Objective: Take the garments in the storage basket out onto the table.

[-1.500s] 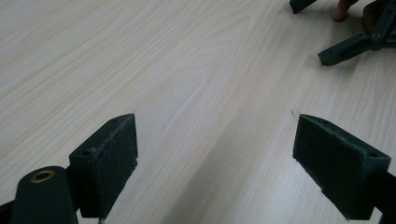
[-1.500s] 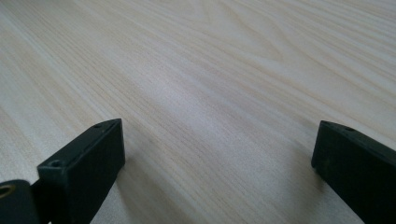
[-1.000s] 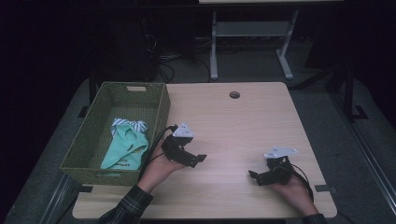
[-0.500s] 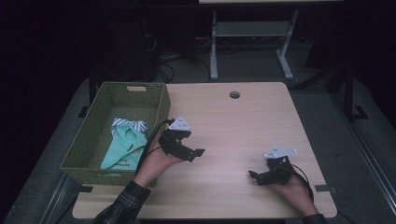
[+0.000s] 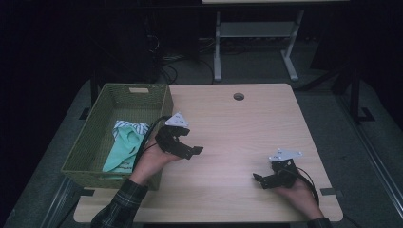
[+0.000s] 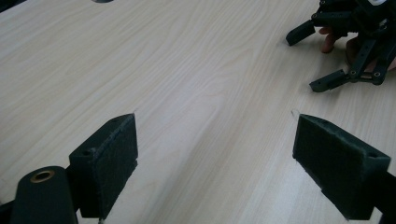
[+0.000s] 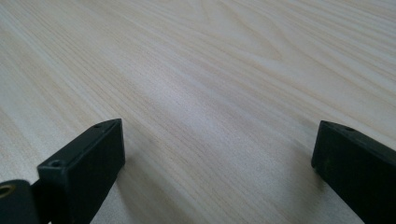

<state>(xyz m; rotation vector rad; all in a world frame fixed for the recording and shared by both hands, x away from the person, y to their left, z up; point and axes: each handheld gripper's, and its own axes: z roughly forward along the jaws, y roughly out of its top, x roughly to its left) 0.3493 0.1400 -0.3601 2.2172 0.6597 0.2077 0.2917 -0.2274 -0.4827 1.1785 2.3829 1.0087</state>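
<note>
My left gripper [image 5: 192, 152] is held above the wooden table [image 5: 237, 128], just right of a green woven basket [image 5: 167, 102]. Its jaws stand wide open with nothing between them, and the left gripper view has the left gripper [image 6: 215, 161] over bare wood. In the basket lie a mint green cloth [image 5: 124, 148] and a striped cloth [image 5: 130, 127]. My right gripper [image 5: 260, 181] rests near the table's front right, open and empty, and the right gripper view shows the right gripper [image 7: 217, 163] over bare wood. In the left gripper view the right gripper [image 6: 350, 42] sits at the upper right.
A round cable hole [image 5: 238, 96] lies near the table's far edge. Beyond the table stand a white metal frame [image 5: 256, 33] and cables on the dark floor. The basket's right wall is close to my left hand.
My left gripper has moved a little away from the person and up, staying open. The right gripper has not moved.
</note>
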